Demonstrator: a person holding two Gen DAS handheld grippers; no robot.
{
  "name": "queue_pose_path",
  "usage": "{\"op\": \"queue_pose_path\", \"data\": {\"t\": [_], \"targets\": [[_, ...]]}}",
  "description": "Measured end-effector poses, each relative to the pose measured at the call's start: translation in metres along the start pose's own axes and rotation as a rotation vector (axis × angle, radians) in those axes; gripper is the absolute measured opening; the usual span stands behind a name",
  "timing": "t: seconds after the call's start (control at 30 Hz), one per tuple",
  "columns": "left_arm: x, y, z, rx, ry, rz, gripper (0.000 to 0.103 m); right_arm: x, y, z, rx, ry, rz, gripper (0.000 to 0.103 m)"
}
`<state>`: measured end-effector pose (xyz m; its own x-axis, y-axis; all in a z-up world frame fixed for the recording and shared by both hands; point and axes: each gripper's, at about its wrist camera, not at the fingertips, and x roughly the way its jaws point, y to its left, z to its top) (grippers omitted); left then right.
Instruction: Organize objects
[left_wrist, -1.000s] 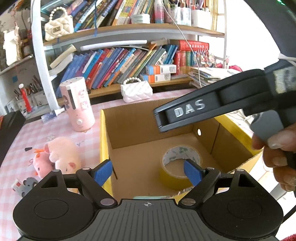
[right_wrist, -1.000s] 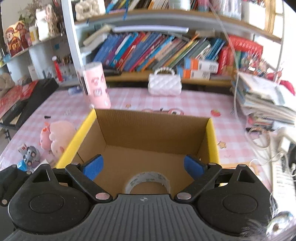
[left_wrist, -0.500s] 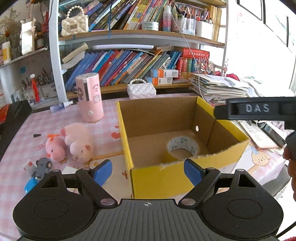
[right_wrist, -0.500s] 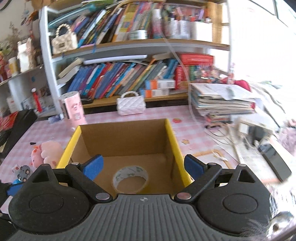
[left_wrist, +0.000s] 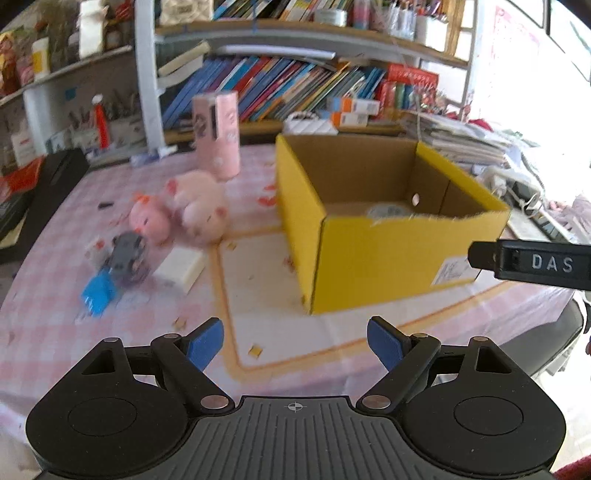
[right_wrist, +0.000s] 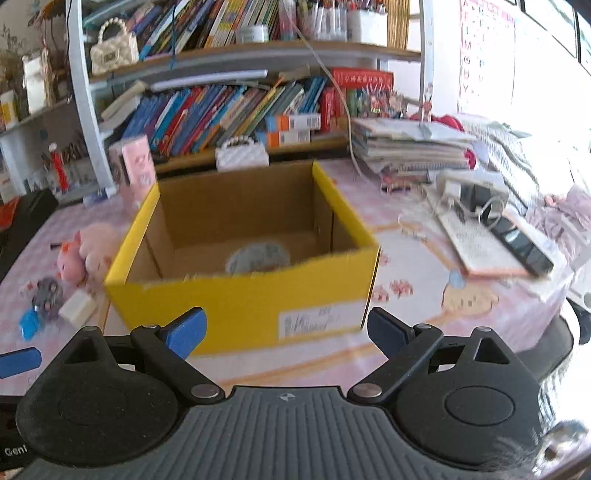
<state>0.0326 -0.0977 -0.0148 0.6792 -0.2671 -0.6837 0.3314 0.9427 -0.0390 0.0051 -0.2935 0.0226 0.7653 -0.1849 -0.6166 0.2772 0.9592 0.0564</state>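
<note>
Tape roll (right_wrist: 257, 257) — blurred, half-hidden

Ahead of the tool, the yellow box (left_wrist: 388, 254) was corrugated cardboard, its outside smooth and matt, its inside raw brown, its near rim torn and fuzzy. Left of it, the pink plush toys (left_wrist: 184, 214) looked soft and fleecy. The tablecloth (left_wrist: 288, 332) under the fingers looked smooth, with a slight sheen.

This is a lived-in home study or child's room. A bookshelf (right_wrist: 236, 107) crammed with leaning picture books backs a table (left_wrist: 155, 325) under a pink checked cloth, where plush pigs (left_wrist: 184, 212), a quilted handbag (right_wrist: 242, 155) and stacked papers (right_wrist: 406, 147) lie about.
</note>
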Motion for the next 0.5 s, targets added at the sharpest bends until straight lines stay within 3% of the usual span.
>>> {"op": "queue_pose_path", "data": {"t": [0.5], "targets": [[-0.022,0.038,-0.031,-0.059,0.044,0.078,0.087,-0.008,0.040,-0.040,-0.050,0.099,0.062,0.094]]}}
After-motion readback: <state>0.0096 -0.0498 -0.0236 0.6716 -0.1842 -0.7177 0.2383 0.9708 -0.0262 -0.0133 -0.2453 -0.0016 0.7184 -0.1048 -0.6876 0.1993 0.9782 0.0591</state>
